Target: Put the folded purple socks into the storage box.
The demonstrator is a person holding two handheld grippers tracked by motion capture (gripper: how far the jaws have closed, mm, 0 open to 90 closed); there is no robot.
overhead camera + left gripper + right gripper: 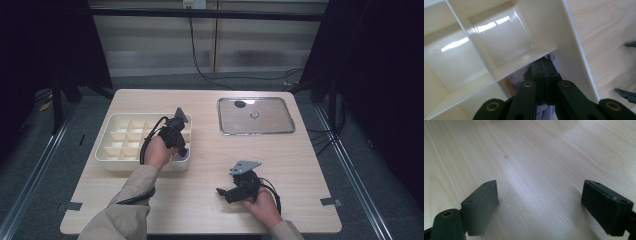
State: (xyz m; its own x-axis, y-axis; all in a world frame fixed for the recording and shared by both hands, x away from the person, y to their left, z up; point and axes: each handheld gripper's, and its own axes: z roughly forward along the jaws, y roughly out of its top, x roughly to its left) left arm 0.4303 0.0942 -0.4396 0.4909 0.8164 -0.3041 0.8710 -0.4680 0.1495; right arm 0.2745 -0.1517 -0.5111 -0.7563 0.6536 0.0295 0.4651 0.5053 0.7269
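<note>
At left of centre in the high view, the left gripper [176, 137] dips into the near right corner cell of the cream divided tray [118, 136], its jaws pinched together on a pale lilac object [517, 76] (soft-looking, perhaps cloth; what it is I cannot tell). The right gripper [231, 192] rests low on the wooden table [210, 150] at lower centre, jaws spread wide, holding nothing. Likely risk: the object snagging on a divider, dragging the light tray.
</note>
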